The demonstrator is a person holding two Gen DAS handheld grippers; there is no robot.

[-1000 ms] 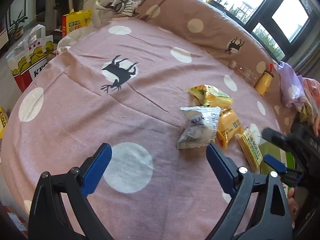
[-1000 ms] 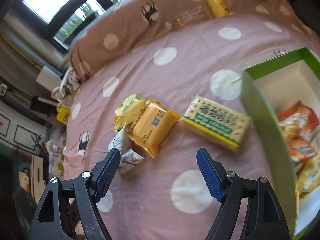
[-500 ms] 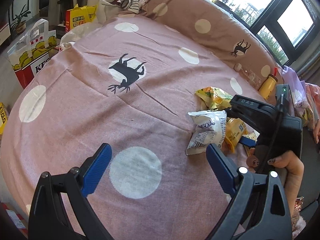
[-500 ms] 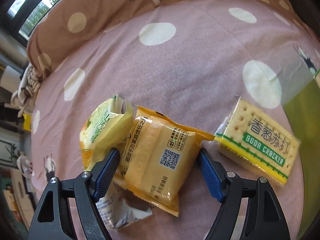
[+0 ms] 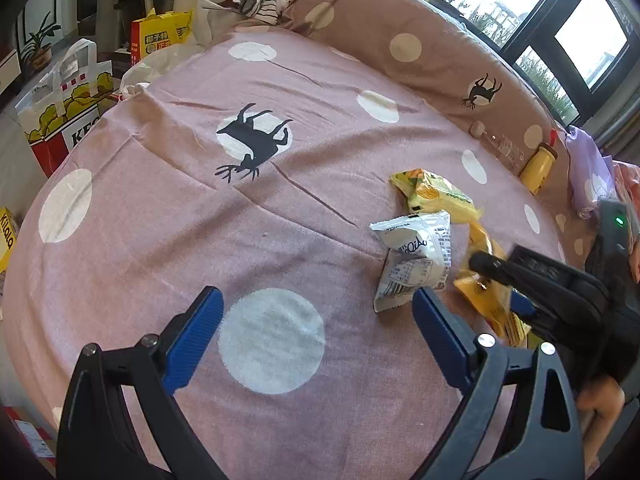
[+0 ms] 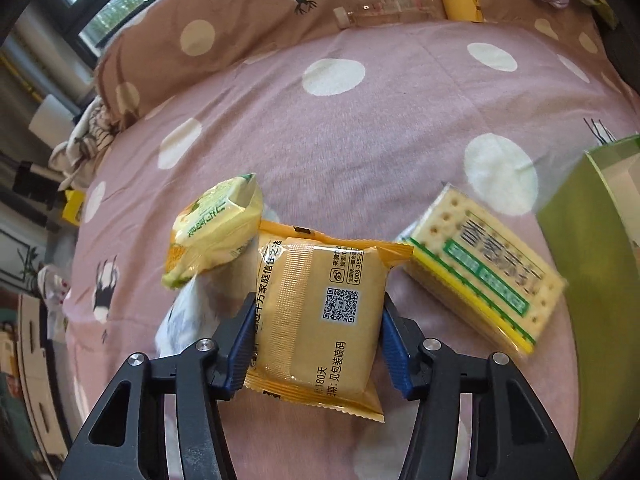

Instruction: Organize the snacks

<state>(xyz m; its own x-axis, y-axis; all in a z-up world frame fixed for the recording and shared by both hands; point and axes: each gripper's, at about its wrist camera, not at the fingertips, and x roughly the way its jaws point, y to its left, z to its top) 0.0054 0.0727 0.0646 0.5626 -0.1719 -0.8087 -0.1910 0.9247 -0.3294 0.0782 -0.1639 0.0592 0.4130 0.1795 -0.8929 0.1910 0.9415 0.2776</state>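
1. Orange-yellow foil snack packet [image 6: 320,316], printed with a QR code, Chinese characters, "180" and "4008-365-2…", lies on the pink polka-dot bedspread [image 6: 360,128]; in the right wrist view its long axis runs from the camera away toward the pillow, crimped ends near and far
2. The right gripper [image 6: 316,328] has its blue pads against the packet's two long sides, jaws closing on it
3. A pale yellow-green puffed snack bag [image 6: 216,232] touches the packet's far left corner; its writing is too blurred to read
4. A white crumpled wrapper [image 5: 416,256] with small black print sits just beside the packet on the left
5. A rectangular cracker pack with green and yellow bands [image 6: 484,268] lies just right, tilted; lettering smeared
6. A green cardboard box [image 6: 592,280] stands at the right edge
7. The left gripper [image 5: 316,328] hovers spread over a white dot, nothing between its jaws
8. A red-and-white paper bag [image 5: 68,120] reading "KF…" stands beside the bed
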